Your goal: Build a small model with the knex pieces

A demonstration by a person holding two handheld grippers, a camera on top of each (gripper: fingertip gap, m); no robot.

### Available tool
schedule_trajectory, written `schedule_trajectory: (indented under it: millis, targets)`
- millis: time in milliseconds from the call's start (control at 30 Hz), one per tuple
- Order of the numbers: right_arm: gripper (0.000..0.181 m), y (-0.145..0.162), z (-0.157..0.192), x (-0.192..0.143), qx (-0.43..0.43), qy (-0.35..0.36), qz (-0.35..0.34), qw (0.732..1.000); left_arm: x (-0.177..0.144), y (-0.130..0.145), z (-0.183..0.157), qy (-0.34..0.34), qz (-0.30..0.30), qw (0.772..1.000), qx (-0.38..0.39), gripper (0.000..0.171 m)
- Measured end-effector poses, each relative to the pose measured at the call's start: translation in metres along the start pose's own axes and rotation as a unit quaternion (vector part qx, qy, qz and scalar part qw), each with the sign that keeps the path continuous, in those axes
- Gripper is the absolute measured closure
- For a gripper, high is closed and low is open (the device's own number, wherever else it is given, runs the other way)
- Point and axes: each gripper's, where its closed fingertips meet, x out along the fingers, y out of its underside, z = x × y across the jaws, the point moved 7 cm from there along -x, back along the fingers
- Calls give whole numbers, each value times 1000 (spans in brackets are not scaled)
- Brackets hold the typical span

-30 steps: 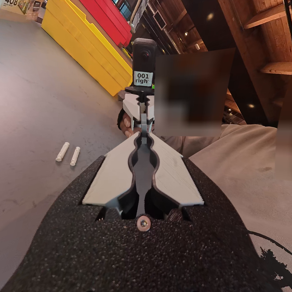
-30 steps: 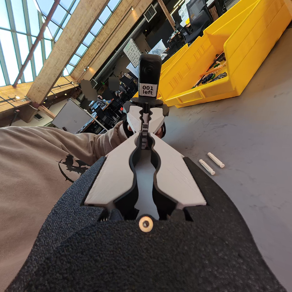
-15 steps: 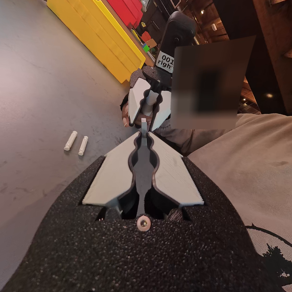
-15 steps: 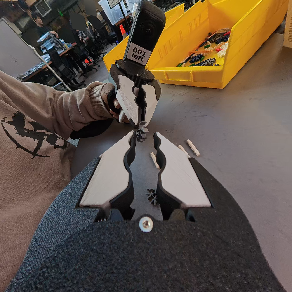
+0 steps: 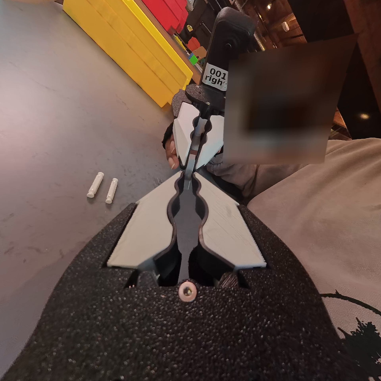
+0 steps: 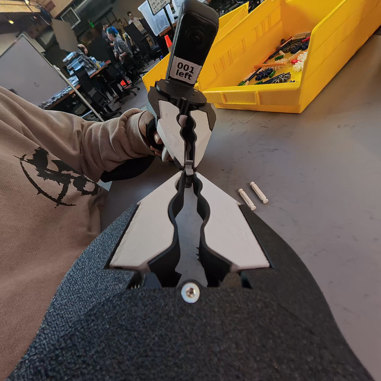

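Grey surface with two white rods; both tongs meet tip to tip, left tongs and right tongs each clamped on one small, stiff grey piece.

R gripper reclosed on grey piece (opened 0.5s ago).

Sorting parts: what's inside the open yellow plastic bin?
The open yellow plastic bin holds a pile of mixed coloured construction-toy rods and connectors. Its front wall hides whatever lies lower down.
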Motion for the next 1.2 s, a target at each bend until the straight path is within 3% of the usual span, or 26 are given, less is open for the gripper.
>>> schedule_trajectory:
  millis: [133, 367, 867, 1200]
  targets:
    - [176, 2, -1, 0, -1, -1, 6, 1000, 1, 0, -3, -18, 11, 999, 37, 165]
    - [177, 1, 0, -1, -11, -4, 2, 1000, 0, -1, -2, -10, 0, 1000, 28, 165]
    - [178, -17, -6, -19, -36, 38, -85, 995, -15, -12, 9, -33, -63, 997, 1, 167]
    - [178, -19, 1, -16, -135, 85, -86, 983, -10, -12, 0, 54, -77, 994, -49, 163]
